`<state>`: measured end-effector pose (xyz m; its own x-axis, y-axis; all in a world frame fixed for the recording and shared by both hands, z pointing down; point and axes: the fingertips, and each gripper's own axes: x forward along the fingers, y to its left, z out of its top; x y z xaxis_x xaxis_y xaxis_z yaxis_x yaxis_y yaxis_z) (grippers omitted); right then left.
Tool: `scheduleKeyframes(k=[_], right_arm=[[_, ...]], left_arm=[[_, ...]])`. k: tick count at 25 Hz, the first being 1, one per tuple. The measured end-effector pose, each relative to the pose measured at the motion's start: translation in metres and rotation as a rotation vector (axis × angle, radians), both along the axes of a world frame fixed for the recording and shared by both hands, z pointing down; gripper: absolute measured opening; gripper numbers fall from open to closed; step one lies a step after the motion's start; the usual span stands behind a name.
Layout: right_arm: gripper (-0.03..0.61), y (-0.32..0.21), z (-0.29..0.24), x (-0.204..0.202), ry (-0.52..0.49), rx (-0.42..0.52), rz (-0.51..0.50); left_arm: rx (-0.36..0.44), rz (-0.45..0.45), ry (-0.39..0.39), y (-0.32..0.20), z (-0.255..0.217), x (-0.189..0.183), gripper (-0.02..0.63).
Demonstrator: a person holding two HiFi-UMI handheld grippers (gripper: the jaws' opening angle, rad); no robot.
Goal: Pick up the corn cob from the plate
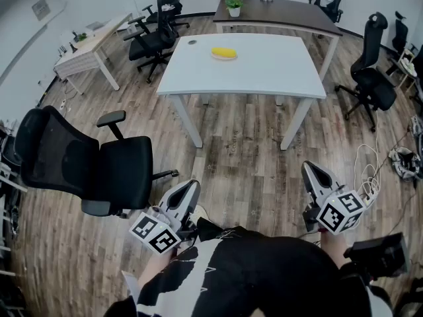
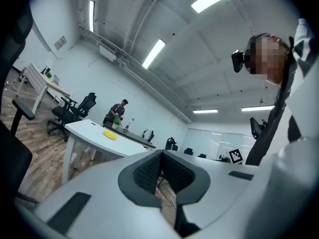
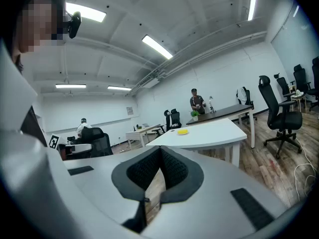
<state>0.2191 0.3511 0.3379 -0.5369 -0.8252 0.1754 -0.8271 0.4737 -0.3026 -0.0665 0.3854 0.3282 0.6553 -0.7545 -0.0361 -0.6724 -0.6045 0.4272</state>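
1. Corn cob (image 1: 224, 52): it lies on a plate (image 1: 215, 56) in the upper middle of the head view, on the far part of a white table (image 1: 264, 71). It is nearer the table's left edge than its right.
2. Its long side runs left to right across the head view, about level and in line with the table's far edge. It is too small to tell the tip from the stalk end.
3. In both gripper views the cob is only a small yellow patch on the tabletop, left of centre (image 2: 110, 135) in the left one and just right of centre (image 3: 183, 131) in the right one.
4. The left gripper (image 1: 191, 187) is at the lower left of the head view, well apart from the table. Its jaws are closed with the pads meeting and nothing between them.
5. The right gripper (image 1: 309, 168) is at the lower right, also over the wood floor (image 1: 244, 157). Its pads meet at the tips and it holds nothing.
6. Writing: each gripper's cube (image 1: 156, 233) bears black-and-white square markers. A sign (image 1: 41, 8) on the wall at the upper left is too small to read.
7. Behind the white table stands a dark table (image 1: 284, 8) with a potted plant (image 1: 234, 5), and a black office chair (image 1: 86, 160) fills the left middle.
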Motion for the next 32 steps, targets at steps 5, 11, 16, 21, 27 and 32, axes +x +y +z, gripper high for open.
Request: scheduleKeyframes(k=[5, 11, 16, 21, 27, 32], right_arm=[[0.015, 0.000, 0.000, 0.001, 0.016, 0.005, 0.007], [0.015, -0.002, 0.002, -0.001, 0.021, -0.008, -0.001], [0.015, -0.020, 0.011, -0.011, 0.027, -0.022, 0.004], [0.015, -0.055, 0.014, -0.022, -0.003, -0.032, 0.039], [0.015, -0.107, 0.013, -0.048, -0.061, -0.075, 0.075], [0.015, -0.160, 0.005, -0.087, -0.017, -0.066, 0.077]], left_arm=[[-0.005, -0.005, 0.005, -0.001, 0.004, -0.002, 0.014], [0.001, -0.004, -0.003, -0.007, 0.002, -0.004, 0.014], [-0.028, -0.021, 0.012, -0.019, 0.015, -0.017, 0.014], [-0.030, -0.006, 0.092, -0.052, 0.016, -0.038, 0.014], [0.038, -0.014, 0.183, -0.112, -0.004, -0.082, 0.014], [0.050, 0.020, 0.026, -0.162, -0.004, -0.108, 0.014]])
